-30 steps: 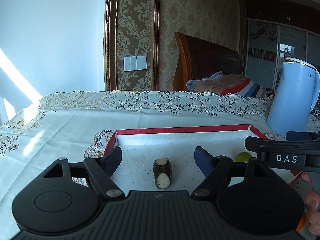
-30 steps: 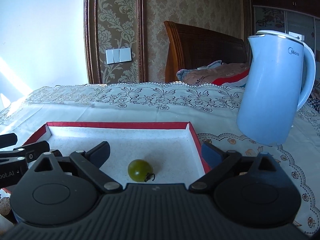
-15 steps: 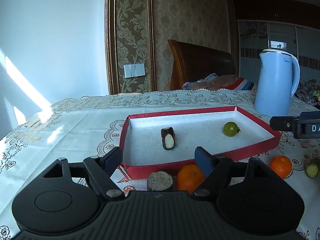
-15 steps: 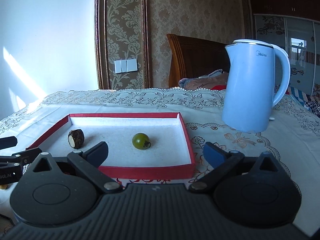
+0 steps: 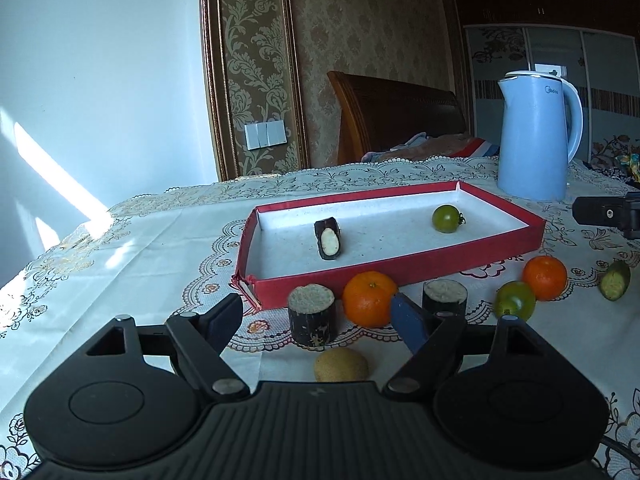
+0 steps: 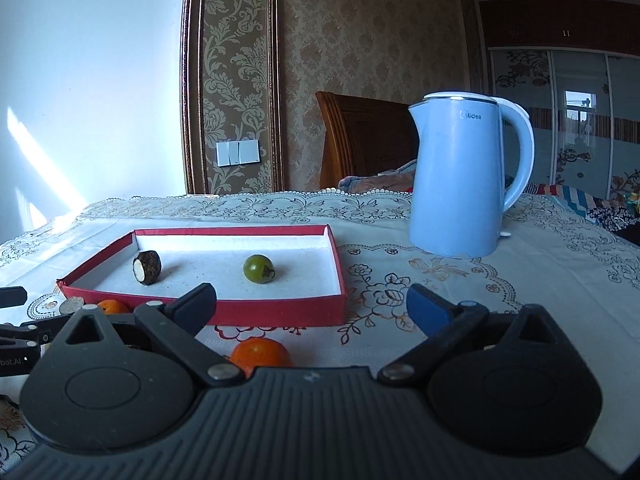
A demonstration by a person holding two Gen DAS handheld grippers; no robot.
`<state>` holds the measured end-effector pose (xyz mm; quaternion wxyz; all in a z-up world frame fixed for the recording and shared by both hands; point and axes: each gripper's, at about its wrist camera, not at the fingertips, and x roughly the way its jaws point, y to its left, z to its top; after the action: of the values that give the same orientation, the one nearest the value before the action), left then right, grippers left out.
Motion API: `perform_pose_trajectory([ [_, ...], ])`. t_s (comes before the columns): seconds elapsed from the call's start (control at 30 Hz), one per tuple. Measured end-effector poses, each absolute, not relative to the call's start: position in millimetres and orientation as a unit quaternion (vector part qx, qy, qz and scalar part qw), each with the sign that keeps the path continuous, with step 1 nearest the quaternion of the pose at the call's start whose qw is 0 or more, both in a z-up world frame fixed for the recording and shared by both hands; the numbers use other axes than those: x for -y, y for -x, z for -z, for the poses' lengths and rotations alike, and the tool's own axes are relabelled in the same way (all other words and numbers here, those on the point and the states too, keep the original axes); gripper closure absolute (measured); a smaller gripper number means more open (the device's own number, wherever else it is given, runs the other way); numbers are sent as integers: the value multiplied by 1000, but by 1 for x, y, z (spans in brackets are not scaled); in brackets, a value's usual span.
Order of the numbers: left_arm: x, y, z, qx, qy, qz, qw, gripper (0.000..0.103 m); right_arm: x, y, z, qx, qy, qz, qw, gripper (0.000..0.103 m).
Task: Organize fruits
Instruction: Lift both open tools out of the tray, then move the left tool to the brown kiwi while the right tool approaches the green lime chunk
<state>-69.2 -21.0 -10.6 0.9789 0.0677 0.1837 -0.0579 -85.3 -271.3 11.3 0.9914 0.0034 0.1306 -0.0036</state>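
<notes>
A red tray (image 5: 400,268) with a white floor holds a dark sugarcane piece (image 5: 328,237) and a green tomato (image 5: 446,219); the tray (image 6: 280,314) also shows in the right wrist view. In front of it lie two upright sugarcane pieces (image 5: 312,316) (image 5: 444,297), two oranges (image 5: 370,298) (image 5: 545,277), a green tomato (image 5: 515,300), a cucumber piece (image 5: 615,280) and a yellowish fruit (image 5: 341,366). My left gripper (image 5: 316,316) is open and empty, above the near fruits. My right gripper (image 6: 312,300) is open and empty, over an orange (image 6: 260,354).
A light blue electric kettle (image 6: 460,176) stands right of the tray on the lace tablecloth (image 5: 120,248). A wooden headboard (image 5: 396,116) and bedding lie behind the table. The right gripper's body (image 5: 608,212) shows at the left view's right edge.
Both grippers have pulled back and up from the tray. The sugarcane piece and green tomato stay in the tray, and the fruits in front of it have come into view.
</notes>
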Motion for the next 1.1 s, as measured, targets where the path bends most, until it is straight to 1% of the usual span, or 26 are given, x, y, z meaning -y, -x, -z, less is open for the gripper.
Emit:
perform_pose_trajectory([
  [0.1,19,67,12,-192,-61,59,978,22,287,94,-5,-147,-27,8,989,2],
  [0.27,15,63,13,-206,-51,60,975,22,305,102,1,-160,-35,24,986,2],
  [0.63,12,60,14,-217,-44,61,973,22,309,107,19,-201,0,23,979,3],
  [0.67,12,60,14,-217,-42,61,973,22,308,105,19,-204,2,25,979,4],
  [0.7,12,60,14,-218,-42,62,973,22,308,103,20,-209,4,25,977,8],
  [0.77,11,60,14,-219,-40,63,973,22,307,97,21,-224,3,23,974,12],
  [0.83,11,60,14,-220,-38,62,973,22,308,90,22,-242,1,29,970,19],
  [0.9,10,60,14,-222,-37,61,972,22,309,81,24,-258,-7,30,966,28],
  [0.93,10,60,14,-223,-37,60,972,22,310,78,25,-264,-10,29,964,30],
  [0.97,10,59,14,-224,-37,61,972,22,310,75,26,-271,-11,27,962,35],
  [1.0,10,59,14,-226,-39,62,971,22,310,72,28,-278,-12,27,960,37],
  [1.1,14,58,15,-233,-50,62,969,22,309,71,29,-282,-6,26,959,37],
])
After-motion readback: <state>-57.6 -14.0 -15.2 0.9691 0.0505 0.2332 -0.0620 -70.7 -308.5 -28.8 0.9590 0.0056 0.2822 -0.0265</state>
